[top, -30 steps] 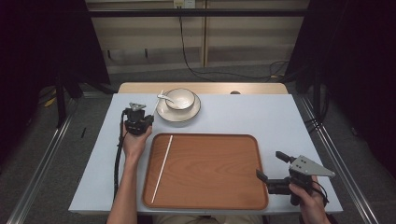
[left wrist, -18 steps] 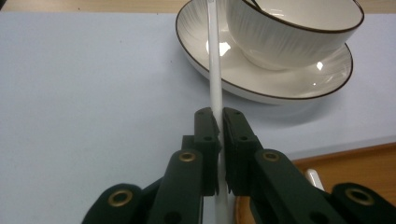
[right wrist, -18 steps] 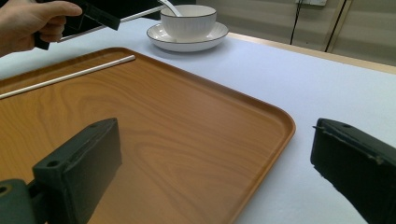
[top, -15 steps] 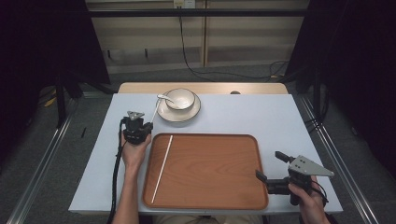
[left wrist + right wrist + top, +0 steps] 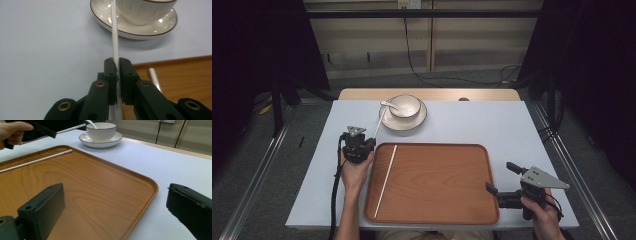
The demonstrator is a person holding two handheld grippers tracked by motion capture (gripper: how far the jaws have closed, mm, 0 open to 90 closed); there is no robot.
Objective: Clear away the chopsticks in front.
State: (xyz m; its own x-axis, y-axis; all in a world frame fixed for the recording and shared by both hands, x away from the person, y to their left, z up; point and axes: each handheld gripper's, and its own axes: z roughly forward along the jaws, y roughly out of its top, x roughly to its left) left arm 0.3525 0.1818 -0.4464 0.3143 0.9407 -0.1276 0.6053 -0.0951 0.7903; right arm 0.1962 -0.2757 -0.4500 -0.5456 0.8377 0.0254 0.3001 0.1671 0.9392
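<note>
The left gripper has its jaws clamped on a white chopstick, held just off the wooden tray's far left corner, its far end reaching toward the saucer and white bowl with a spoon near the table's far edge. A second white chopstick lies inside the tray along its left rim. The right gripper sits at the tray's near right corner, jaws wide apart and holding nothing
</note>
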